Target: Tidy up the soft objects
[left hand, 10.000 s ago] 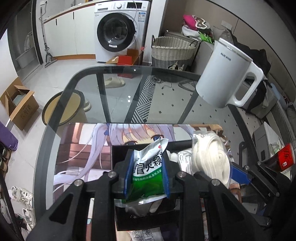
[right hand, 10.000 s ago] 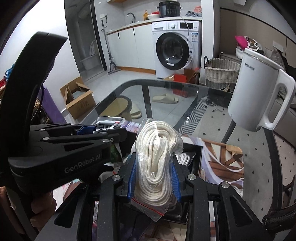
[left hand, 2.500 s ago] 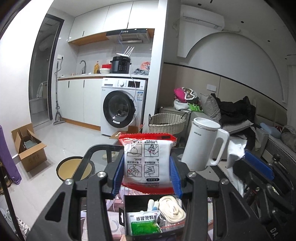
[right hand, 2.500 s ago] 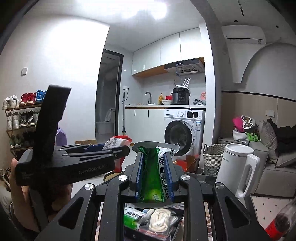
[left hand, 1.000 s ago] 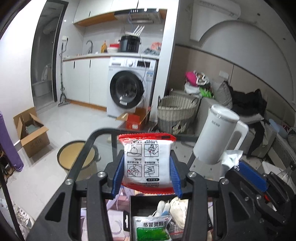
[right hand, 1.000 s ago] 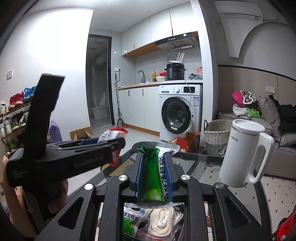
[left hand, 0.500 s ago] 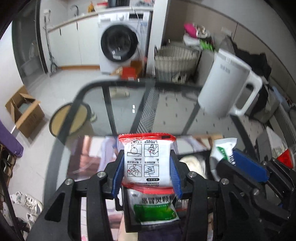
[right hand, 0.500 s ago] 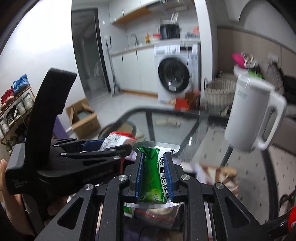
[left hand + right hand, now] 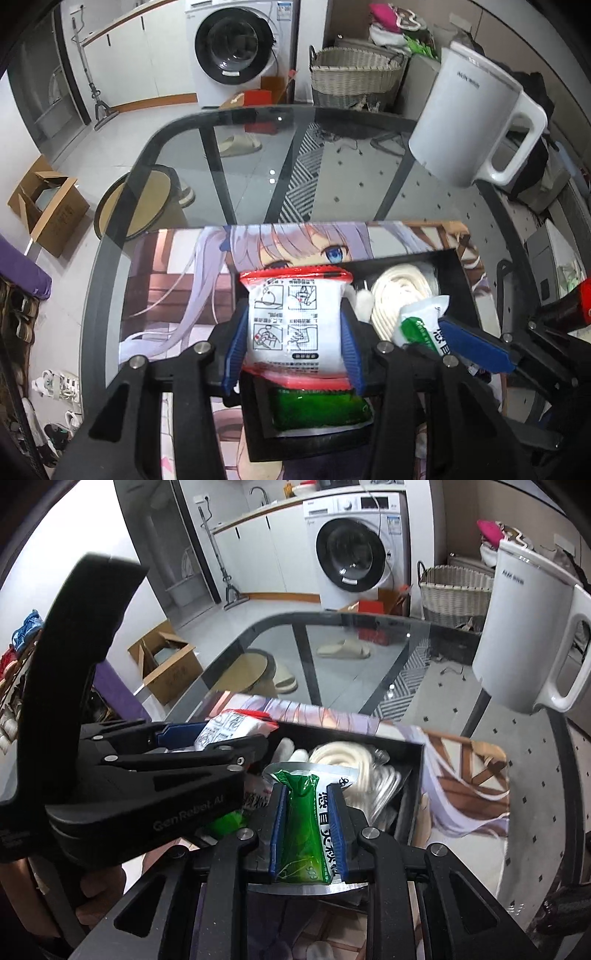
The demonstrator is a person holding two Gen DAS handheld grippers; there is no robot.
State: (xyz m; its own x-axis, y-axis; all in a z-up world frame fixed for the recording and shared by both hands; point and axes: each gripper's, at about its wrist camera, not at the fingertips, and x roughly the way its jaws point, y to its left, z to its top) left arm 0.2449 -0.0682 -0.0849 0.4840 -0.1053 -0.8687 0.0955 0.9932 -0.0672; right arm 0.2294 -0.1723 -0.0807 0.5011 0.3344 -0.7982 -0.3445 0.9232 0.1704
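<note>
My left gripper (image 9: 293, 332) is shut on a white packet with red edges (image 9: 293, 325) and holds it just above the left part of a black box (image 9: 454, 273). My right gripper (image 9: 306, 830) is shut on a green and silver sachet (image 9: 303, 827) over the same black box (image 9: 413, 771). The box holds a bagged coil of white rope (image 9: 399, 291) (image 9: 351, 764) and another green sachet (image 9: 317, 410). The left gripper and its packet (image 9: 229, 727) show at the left of the right wrist view.
The box sits on an anime-print mat (image 9: 177, 273) on a glass table (image 9: 240, 147). A white kettle (image 9: 476, 122) (image 9: 528, 627) stands at the far right of the table. A red-capped bottle (image 9: 580, 302) is at the right edge.
Both grippers have come down from high above the table to just over the black box, each still holding its packet.
</note>
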